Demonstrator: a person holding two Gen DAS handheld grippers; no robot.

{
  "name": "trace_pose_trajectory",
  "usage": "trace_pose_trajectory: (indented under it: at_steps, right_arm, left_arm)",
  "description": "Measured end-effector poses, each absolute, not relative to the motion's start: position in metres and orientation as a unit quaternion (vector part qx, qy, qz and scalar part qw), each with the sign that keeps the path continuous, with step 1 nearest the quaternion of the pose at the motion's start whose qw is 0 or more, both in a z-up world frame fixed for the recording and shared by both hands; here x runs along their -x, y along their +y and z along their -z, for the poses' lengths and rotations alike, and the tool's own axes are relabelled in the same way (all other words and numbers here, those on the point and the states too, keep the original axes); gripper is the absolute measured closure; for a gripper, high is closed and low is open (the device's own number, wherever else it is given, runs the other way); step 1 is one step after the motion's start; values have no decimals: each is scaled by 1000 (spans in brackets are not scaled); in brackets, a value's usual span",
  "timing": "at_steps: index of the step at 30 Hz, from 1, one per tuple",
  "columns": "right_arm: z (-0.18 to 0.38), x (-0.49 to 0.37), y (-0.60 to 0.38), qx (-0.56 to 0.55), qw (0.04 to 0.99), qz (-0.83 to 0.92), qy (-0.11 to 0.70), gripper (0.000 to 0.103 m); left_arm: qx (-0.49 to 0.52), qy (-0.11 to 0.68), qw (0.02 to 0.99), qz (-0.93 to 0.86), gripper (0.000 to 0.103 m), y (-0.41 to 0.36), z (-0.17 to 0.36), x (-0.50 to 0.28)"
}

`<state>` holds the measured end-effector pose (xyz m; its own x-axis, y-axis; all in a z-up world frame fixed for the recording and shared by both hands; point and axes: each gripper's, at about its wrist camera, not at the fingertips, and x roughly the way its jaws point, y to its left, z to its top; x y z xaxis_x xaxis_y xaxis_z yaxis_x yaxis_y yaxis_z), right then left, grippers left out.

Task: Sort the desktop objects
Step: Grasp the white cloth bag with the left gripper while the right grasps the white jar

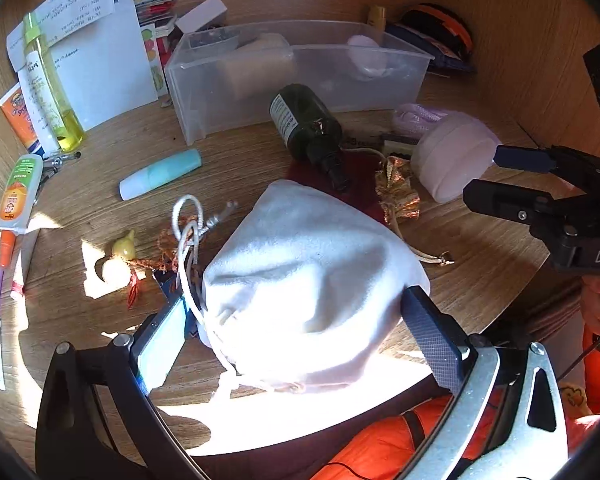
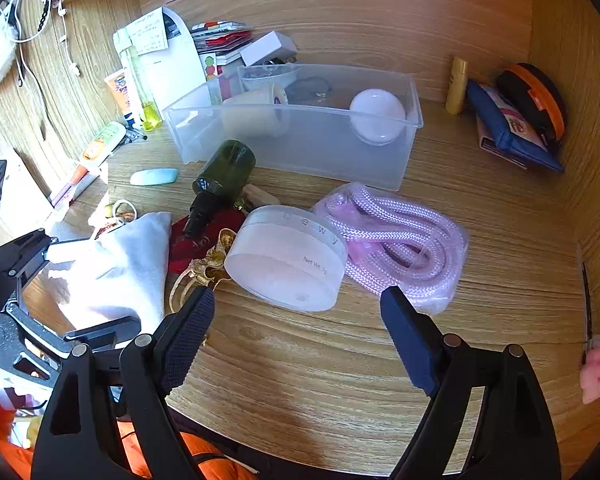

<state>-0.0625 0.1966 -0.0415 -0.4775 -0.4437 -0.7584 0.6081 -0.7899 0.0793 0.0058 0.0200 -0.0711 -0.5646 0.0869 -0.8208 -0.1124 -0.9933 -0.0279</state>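
A white drawstring pouch lies on the wooden desk near its front edge. My left gripper straddles the pouch with one pad at each side; the cloth looks unsqueezed, so the gripper is open. From the right wrist view the pouch sits between the left gripper's fingers. My right gripper is open over bare desk, its fingertips just short of a round white jar lying tilted. A bagged pink rope lies behind the jar.
A clear plastic bin stands at the back holding a few items. A dark green bottle lies on a red cloth beside a gold pouch. A teal tube, a charm and bottles crowd the left.
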Motion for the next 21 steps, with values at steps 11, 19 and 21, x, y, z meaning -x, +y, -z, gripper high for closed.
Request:
trace_pose_trajectory:
  at_steps: [11, 19, 21]
  right_arm:
    - [59, 79, 180, -432, 306, 844, 80, 20]
    - [56, 81, 187, -426, 305, 850, 60, 37]
    - [56, 82, 189, -429, 312, 847, 50, 37]
  left_arm:
    - [445, 42, 66, -892, 0, 32, 73, 1]
    - [418, 34, 62, -905, 15, 27, 74, 5]
    - [420, 25, 58, -905, 29, 22, 70, 6]
